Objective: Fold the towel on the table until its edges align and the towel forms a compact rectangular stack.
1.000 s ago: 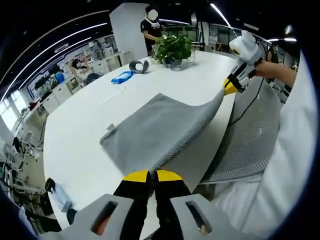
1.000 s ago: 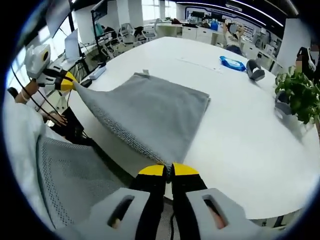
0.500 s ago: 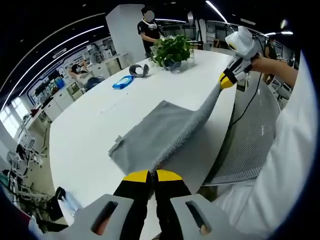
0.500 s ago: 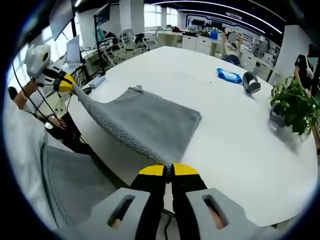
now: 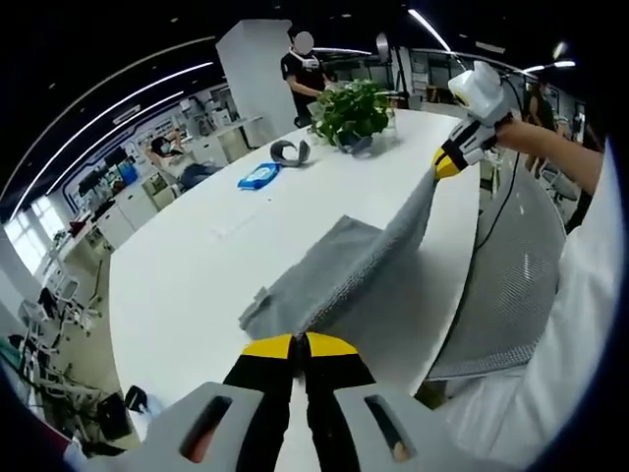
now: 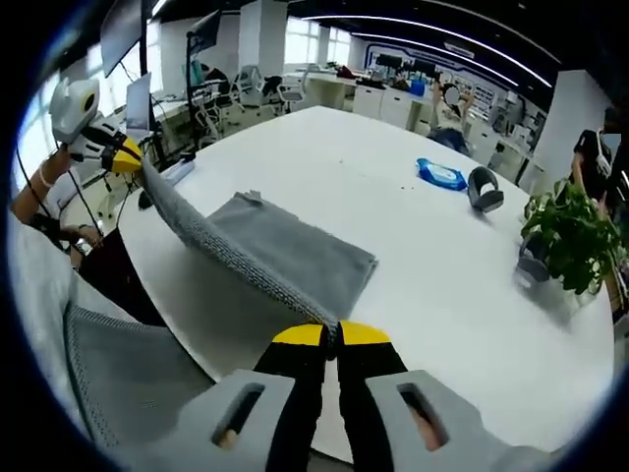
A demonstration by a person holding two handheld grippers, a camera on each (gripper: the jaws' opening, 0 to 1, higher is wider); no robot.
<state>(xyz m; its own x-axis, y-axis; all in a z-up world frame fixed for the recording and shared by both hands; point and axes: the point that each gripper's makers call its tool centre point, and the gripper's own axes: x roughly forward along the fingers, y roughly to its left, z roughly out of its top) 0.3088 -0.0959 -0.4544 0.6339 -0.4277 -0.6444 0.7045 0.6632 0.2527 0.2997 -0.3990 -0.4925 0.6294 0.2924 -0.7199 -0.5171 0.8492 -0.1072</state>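
The grey towel (image 5: pixel 339 270) lies partly on the white table (image 5: pixel 187 285) in the left gripper view, its far portion flat on the tabletop and its near edge lifted off the surface, stretched taut between two corners. The left gripper (image 5: pixel 300 346) has its yellow-tipped jaws pressed together on the near corner of that raised edge, while the right gripper (image 5: pixel 444 165), coming in from the upper right with a person's hand behind it, pinches the other corner above the table's edge. Farther back on the table stand a potted green plant (image 5: pixel 352 108), a blue packet (image 5: pixel 260 177) and a grey curved object (image 5: pixel 290 151); a mesh chair back (image 5: pixel 506 285) sits at the right. In the right gripper view the towel (image 6: pixel 285 258) again rises from the table (image 6: pixel 462 285) along one edge, the right gripper (image 6: pixel 328 335) clamped shut on its near corner and the left gripper (image 6: pixel 126 157) holding the far corner at the upper left. The plant (image 6: pixel 565 241) and the blue packet (image 6: pixel 440 174) rest beyond, well apart from the towel.
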